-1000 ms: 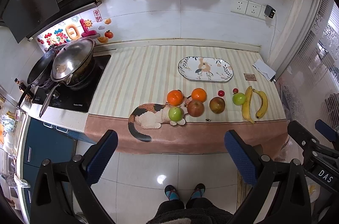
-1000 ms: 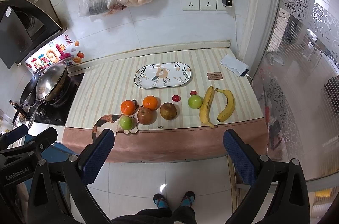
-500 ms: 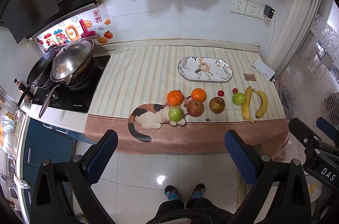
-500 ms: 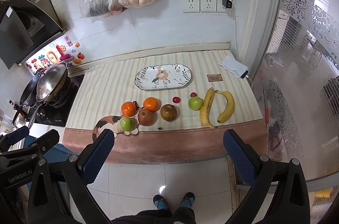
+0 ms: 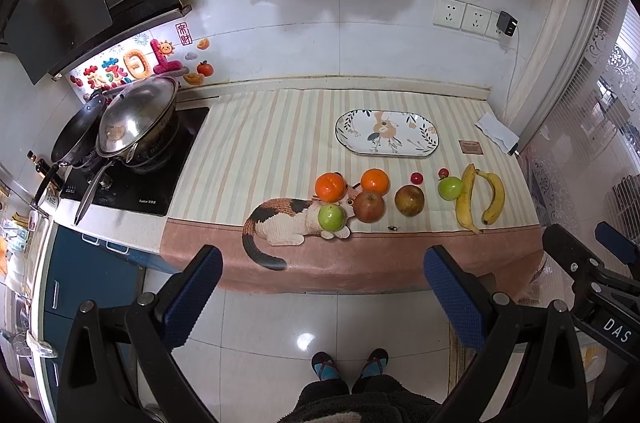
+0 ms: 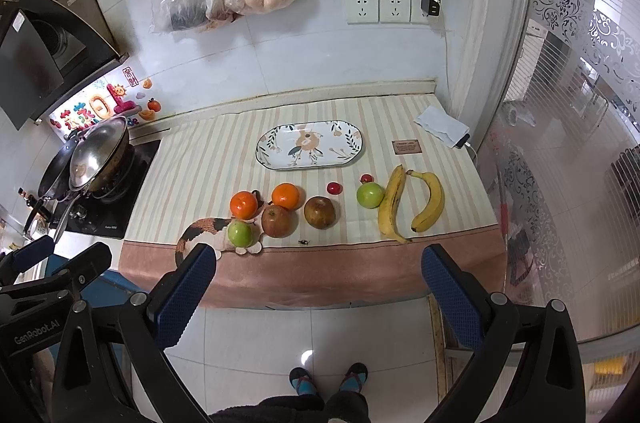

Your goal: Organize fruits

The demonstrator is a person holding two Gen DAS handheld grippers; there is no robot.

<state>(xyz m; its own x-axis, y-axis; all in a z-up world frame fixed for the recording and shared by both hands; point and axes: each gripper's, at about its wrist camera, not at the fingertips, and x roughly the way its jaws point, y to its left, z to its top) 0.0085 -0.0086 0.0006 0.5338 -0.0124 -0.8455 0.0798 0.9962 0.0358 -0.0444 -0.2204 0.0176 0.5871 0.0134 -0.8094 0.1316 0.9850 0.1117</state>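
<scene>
Both grippers' fingers [image 5: 196, 287] [image 6: 448, 287] spread wide, empty, held back from fruit-laden counter [image 6: 320, 263].

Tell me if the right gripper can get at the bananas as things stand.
Probably yes. The right gripper is open and empty, well back from the counter. The bananas lie at the front right with nothing over them; only the green apple sits close on their left.
</scene>
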